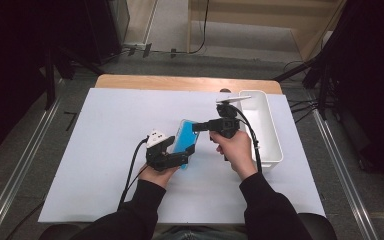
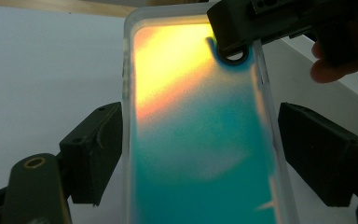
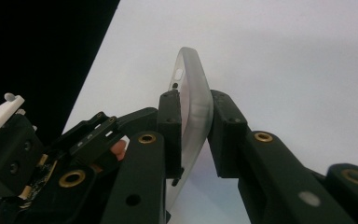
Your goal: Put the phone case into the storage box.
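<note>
place: lab | signs: black curtains (image 1: 15,60); floor rails (image 1: 25,165); white-covered table (image 1: 110,130)

A white rectangular bin (image 1: 270,131) sits on the white-covered counter (image 1: 105,150) just right of the right tongs, with grey floor (image 1: 20,150) beyond.

Tabletop (image 1: 180,82): pale wood, seen as a bare strip along the far edge. The rest is covered by a white sheet (image 1: 105,150), laid flat and reaching the near edge. A white bin (image 1: 272,145), long and narrow, is set on the sheet at the right side, its length running from near to far. A small dark thing (image 1: 225,91), too small to tell, is noted at the sheet's far edge.
</note>
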### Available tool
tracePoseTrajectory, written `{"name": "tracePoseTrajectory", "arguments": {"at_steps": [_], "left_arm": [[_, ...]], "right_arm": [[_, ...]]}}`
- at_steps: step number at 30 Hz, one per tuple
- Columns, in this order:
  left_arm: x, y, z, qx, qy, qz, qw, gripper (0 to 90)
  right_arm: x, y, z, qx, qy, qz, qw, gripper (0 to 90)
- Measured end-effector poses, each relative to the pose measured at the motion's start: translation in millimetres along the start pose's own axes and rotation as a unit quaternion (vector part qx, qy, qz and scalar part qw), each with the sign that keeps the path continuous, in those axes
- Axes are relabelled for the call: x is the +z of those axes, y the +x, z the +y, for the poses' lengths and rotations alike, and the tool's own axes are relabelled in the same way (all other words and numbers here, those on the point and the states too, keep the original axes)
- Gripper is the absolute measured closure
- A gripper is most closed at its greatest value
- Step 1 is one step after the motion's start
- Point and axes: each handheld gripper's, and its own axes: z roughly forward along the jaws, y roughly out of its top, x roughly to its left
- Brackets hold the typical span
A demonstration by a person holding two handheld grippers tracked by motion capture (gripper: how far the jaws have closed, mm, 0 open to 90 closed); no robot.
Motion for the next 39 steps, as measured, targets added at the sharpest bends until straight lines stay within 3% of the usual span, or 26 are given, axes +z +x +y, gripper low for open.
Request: {"name": "tracePoseTrajectory", "arguments": {"at_steps": [4,5,6,8,10,21,24,25,35,39], "left_arm": [[1.0,-3.5,0.1,0.008,0.005,0.009,0.9999,16.2],[1.5,0.3,0.0,-0.008,0.01,-0.013,0.9998,16.5],[1.5,0.3,0.0,-0.008,0.01,-0.013,0.9998,17.4],[2.3,4.2,1.6,-0.022,0.013,-0.026,0.9993,17.1],[2.6,6.6,2.8,-0.027,0.016,-0.028,0.9991,12.8],[-2.5,12.1,13.7,-0.048,0.036,-0.056,0.9966,12.9],[-6.4,14.1,18.9,-0.046,0.038,-0.063,0.9962,13.2],[-7.6,14.7,20.7,-0.047,0.04,-0.065,0.9959,13.3],[-19.0,21.4,35.9,-0.055,0.061,-0.086,0.9929,13.3],[-21.9,25.0,40.4,-0.065,0.079,-0.096,0.9901,13.3]], "right_arm": [[-0.7,0.4,-0.1,0.002,0.001,0.009,1.0,76.4],[-0.8,1.2,-0.2,0.001,0.001,0.006,1.0,77.9],[-0.9,1.9,-0.2,-0.003,0.004,-0.006,1.0,77.9],[-0.3,-0.7,-0.7,-0.001,0.009,0.001,1.0,78.0],[-0.3,-1.6,-0.5,-0.001,0.009,0.004,0.9999,78.0],[-7.9,-0.2,0.3,-0.008,0.006,-0.002,0.9999,78.0],[-11.1,1.0,0.7,-0.024,0.003,-0.006,0.9997,78.0],[-13.1,1.3,1.2,-0.04,0.003,-0.008,0.9992,78.0],[-18.2,8.2,1.2,-0.068,0.008,-0.019,0.9974,77.9],[-19.9,8.7,1.2,-0.079,0.011,-0.018,0.9967,77.9]]}}
